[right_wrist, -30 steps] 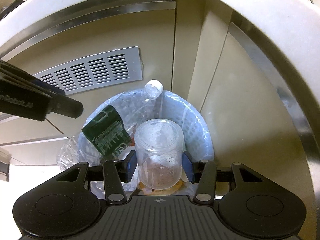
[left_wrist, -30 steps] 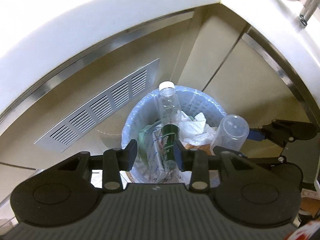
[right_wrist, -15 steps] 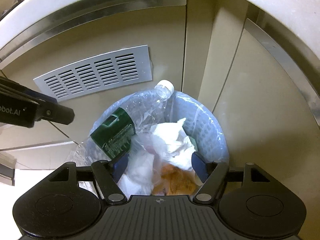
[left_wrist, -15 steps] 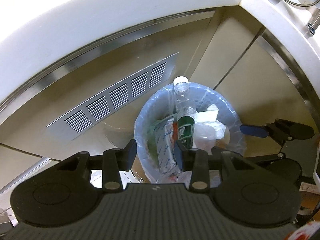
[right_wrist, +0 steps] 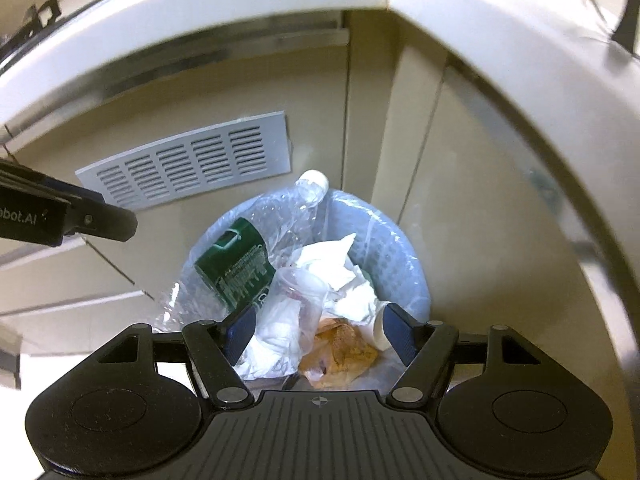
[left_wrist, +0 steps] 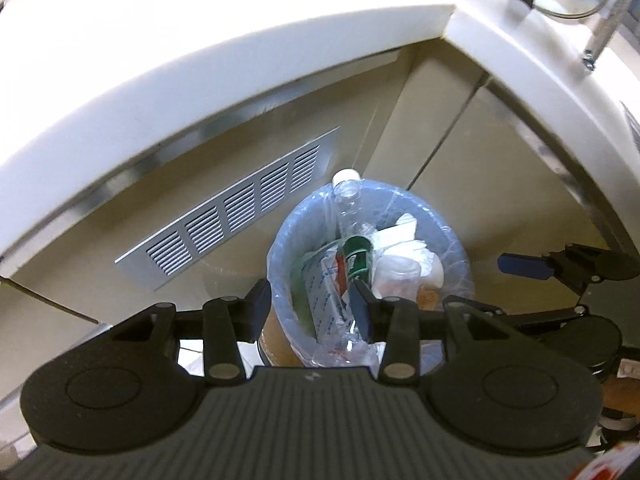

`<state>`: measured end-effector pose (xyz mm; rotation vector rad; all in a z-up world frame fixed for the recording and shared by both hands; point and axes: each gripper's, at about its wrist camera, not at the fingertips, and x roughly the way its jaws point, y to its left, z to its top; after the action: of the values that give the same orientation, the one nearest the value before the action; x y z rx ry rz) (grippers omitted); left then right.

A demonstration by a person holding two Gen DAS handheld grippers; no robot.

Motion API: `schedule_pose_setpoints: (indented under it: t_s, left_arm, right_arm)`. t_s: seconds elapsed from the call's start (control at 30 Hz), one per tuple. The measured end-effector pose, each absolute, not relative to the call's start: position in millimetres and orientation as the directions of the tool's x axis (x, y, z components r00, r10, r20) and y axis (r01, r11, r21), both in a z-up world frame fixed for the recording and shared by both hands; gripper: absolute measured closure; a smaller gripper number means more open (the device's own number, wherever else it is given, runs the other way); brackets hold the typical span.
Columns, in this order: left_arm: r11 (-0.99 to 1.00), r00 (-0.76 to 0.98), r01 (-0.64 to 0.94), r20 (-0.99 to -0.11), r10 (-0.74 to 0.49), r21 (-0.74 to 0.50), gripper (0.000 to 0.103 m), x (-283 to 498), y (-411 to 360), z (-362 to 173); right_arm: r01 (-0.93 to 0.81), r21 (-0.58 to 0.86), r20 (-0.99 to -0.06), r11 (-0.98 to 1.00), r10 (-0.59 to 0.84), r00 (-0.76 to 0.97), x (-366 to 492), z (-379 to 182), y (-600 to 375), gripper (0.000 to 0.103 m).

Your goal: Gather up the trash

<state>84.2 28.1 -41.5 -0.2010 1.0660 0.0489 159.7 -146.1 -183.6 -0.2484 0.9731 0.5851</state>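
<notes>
Two grippers hang over a bin (right_wrist: 404, 264) lined with a clear bag, tucked in the corner under a white counter (left_wrist: 224, 64). The left gripper (left_wrist: 310, 304) has its jaws partly apart and opening, with nothing pinched between them; only the bin's rim and its contents show through the gap. The right gripper (right_wrist: 318, 330) stands wider, its blue pads clear of everything, and holds nothing.

Inside the bin a clear bottle (right_wrist: 276, 232) with a green label leans up against the far rim, its white cap poking above the edge. Just beside it a clear plastic cup (right_wrist: 298, 292) lies on its side among crumpled white tissues (right_wrist: 340, 268). Nearer the right gripper sits an orange-brown wrapper (right_wrist: 344, 350), with a small white paper cup (right_wrist: 378, 330) at its edge. From the left wrist view a flat printed packet (left_wrist: 324, 292) stands against the near wall of the bin. A grey vent (right_wrist: 188, 168) is set in the beige panel behind.
</notes>
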Motion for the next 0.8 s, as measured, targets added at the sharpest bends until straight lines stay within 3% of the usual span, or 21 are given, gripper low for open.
schedule_pose_setpoints:
  t_s: [0.1, 0.2, 0.37, 0.57, 0.8]
  left_arm:
    - [0.986, 0.521, -0.111, -0.852, -0.048, -0.123, 0.052, 74, 25, -32]
    - [0.987, 0.570, -0.106, -0.821, -0.038, -0.119, 0.033, 62, 24, -22]
    - [0.985, 0.614, -0.129, -0.789, -0.013, -0.117, 0.011, 49, 22, -12]
    - [0.978, 0.631, -0.179, -0.775, 0.033, -0.104, 0.001, 34, 18, -2]
    - [0.969, 0.645, -0.210, -0.763, 0.035, -0.133, 0.001, 14, 14, 6]
  right_arm:
    - [-0.524, 0.067, -0.822, 0.849, 0.345, 0.453, 148, -172, -150, 0.033]
    - [-0.472, 0.095, -0.818, 0.876, 0.339, 0.464, 141, -161, -157, 0.032]
    - [-0.461, 0.101, -0.804, 0.882, 0.345, 0.484, 133, -143, -167, 0.023]
    - [-0.488, 0.119, -0.796, 0.865, 0.376, 0.474, 124, -135, -177, 0.020]
    - [-0.446, 0.153, -0.794, 0.882, 0.378, 0.476, 110, -130, -190, 0.020]
